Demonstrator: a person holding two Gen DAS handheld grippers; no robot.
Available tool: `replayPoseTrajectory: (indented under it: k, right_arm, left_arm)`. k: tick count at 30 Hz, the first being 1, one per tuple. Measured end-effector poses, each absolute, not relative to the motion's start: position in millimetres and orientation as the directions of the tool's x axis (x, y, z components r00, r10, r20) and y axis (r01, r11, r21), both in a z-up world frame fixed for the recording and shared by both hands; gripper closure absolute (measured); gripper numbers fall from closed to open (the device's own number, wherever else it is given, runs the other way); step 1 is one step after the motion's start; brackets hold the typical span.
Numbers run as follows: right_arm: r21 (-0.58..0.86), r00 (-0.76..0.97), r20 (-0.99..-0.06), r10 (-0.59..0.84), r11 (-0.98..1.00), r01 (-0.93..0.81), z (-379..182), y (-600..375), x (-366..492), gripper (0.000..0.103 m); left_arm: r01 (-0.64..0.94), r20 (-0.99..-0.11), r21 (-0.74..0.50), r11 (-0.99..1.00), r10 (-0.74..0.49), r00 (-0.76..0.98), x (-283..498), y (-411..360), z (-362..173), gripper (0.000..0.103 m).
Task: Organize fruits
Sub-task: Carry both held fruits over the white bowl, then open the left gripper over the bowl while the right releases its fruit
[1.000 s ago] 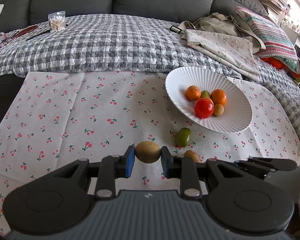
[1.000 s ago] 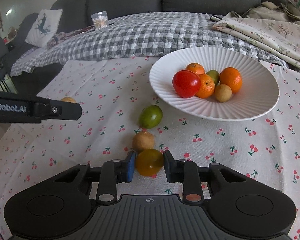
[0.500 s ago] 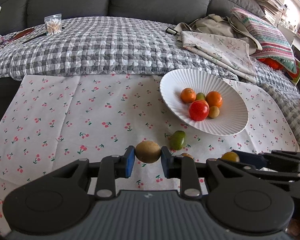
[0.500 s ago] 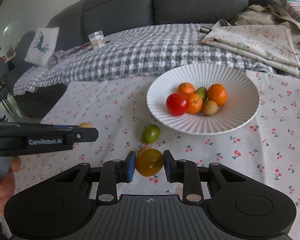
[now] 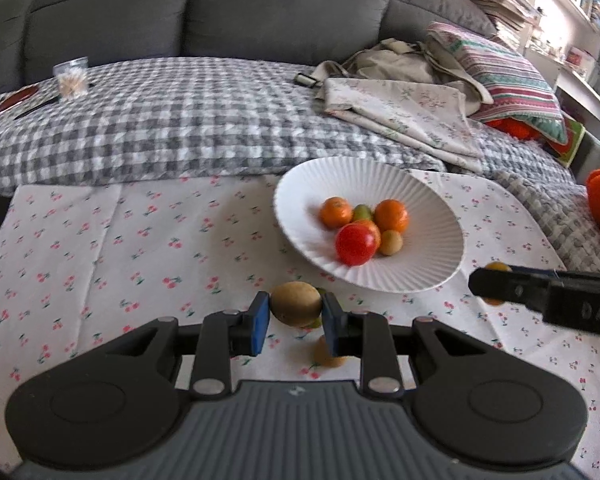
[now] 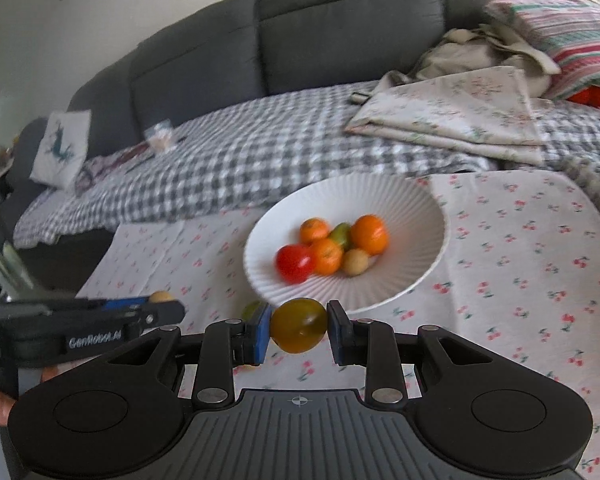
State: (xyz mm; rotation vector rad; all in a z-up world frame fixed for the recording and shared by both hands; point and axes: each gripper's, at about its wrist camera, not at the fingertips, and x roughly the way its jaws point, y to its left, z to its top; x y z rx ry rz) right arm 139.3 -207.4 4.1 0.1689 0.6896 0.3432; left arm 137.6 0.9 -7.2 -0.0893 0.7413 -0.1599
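Over a cherry-print tablecloth (image 5: 100,248) spread before a grey sofa, I carry one fruit in each gripper. On the left, my left gripper (image 5: 296,310) is clamped on a brown kiwi (image 5: 296,305), which sits squarely between the blue pads (image 5: 259,322) with its long axis running from pad to pad. Just below and behind those fingers, two loose fruits are still on the cloth: a small tan fruit (image 5: 327,354) beneath the right-side finger and a green fruit (image 5: 318,322) mostly hidden behind the kiwi. Ahead and to the right of the left fingers lies the white ribbed bowl (image 5: 428,208), already holding a red tomato (image 5: 355,244), oranges and smaller fruit. On the right, my right gripper (image 6: 299,330) is closed on an olive-yellow tomato (image 6: 299,325), held clear of the cloth, and from these fingers the bowl (image 6: 420,208) lies straight ahead, its near rim just beyond the fingertips. In my judgement the right hand is the nearer of the two and has the shorter, straighter line to the bowl, so its fruit should go in first; the left must swing rightward across the table and would meet the right gripper, which crosses its path at the bowl's near edge.
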Motion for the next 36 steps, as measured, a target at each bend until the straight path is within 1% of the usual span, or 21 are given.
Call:
replayPoseTrajectory:
  k: [10, 17, 24, 28, 29, 36]
  right_arm:
    - [0.306, 0.749, -0.579, 0.323, 0.937, -0.168, 1.1, -231.8, 164.6, 0.075]
    - [0.316, 0.742, -0.594, 0.311, 0.938, -0.141, -12.3, -235.0, 185.2, 0.075]
    - [0.315, 0.743, -0.598, 0.302, 0.940, -0.129, -20.6, -235.7, 200.5, 0.075]
    - [0.319, 0.740, -0.604, 0.297, 0.940, -0.116, -25.8, -236.8, 207.5, 0.075]
    - [0.317, 0.739, -0.607, 0.292, 0.942, -0.112, -27.7, -236.8, 209.3, 0.075]
    - [0.339, 0.732, -0.613, 0.298, 0.936, -0.097, -34.9, -238.4, 215.2, 0.074]
  left_arm:
    - [0.256, -0.622, -0.069, 0.964, -0.242, 0.744, 161.7, -43.6, -13.0, 0.077]
    - [0.341, -0.608, 0.029, 0.940, -0.254, 0.752, 179.9, -76.1, -27.6, 0.077]
    - [0.359, -0.580, 0.112, 0.927, -0.232, 0.781, 191.6, -90.4, -37.2, 0.077]
    - [0.368, -0.564, 0.184, 0.912, -0.209, 0.799, 190.2, -99.0, -41.7, 0.076]
    - [0.366, -0.560, 0.192, 0.910, -0.205, 0.803, 189.8, -100.0, -42.4, 0.074]
    - [0.356, -0.551, 0.189, 0.915, -0.201, 0.810, 190.7, -96.6, -41.3, 0.072]
